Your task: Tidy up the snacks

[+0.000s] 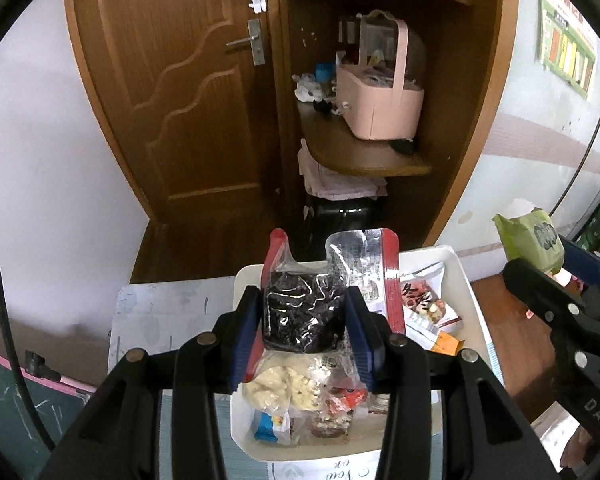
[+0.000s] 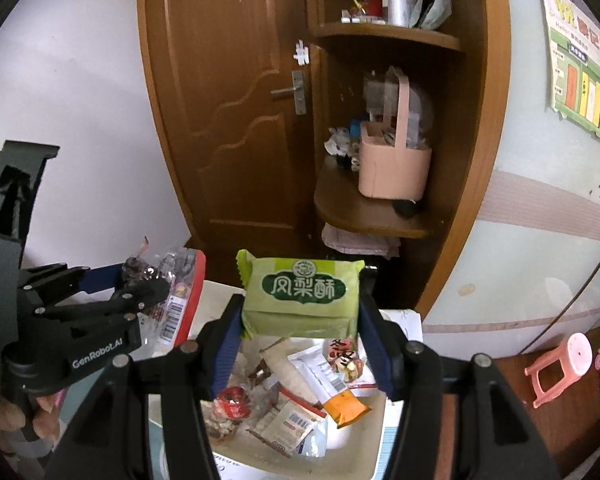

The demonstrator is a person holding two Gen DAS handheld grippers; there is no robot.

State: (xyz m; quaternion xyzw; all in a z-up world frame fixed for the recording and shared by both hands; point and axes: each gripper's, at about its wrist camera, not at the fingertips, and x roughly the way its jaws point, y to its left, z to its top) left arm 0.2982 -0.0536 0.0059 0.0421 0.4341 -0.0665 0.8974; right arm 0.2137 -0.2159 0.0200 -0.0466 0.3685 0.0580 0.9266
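Note:
My left gripper [image 1: 305,316] is shut on a clear red-edged packet of dark snacks [image 1: 304,312] and holds it above a white bin [image 1: 464,280] full of several snack packets. My right gripper [image 2: 299,320] is shut on a green pineapple-cake packet [image 2: 300,300] and holds it above the same white bin [image 2: 384,432]. The green packet [image 1: 530,240] and the right gripper also show at the right edge of the left wrist view. The left gripper with its packet [image 2: 172,292] shows at the left of the right wrist view.
A wooden door [image 1: 188,100] and corner shelves with a pink basket [image 1: 380,100] stand behind the table. A pink stool [image 2: 560,364] stands at the right. A brown tabletop [image 1: 512,344] lies right of the bin, and a chalkboard [image 1: 20,412] lies at the lower left.

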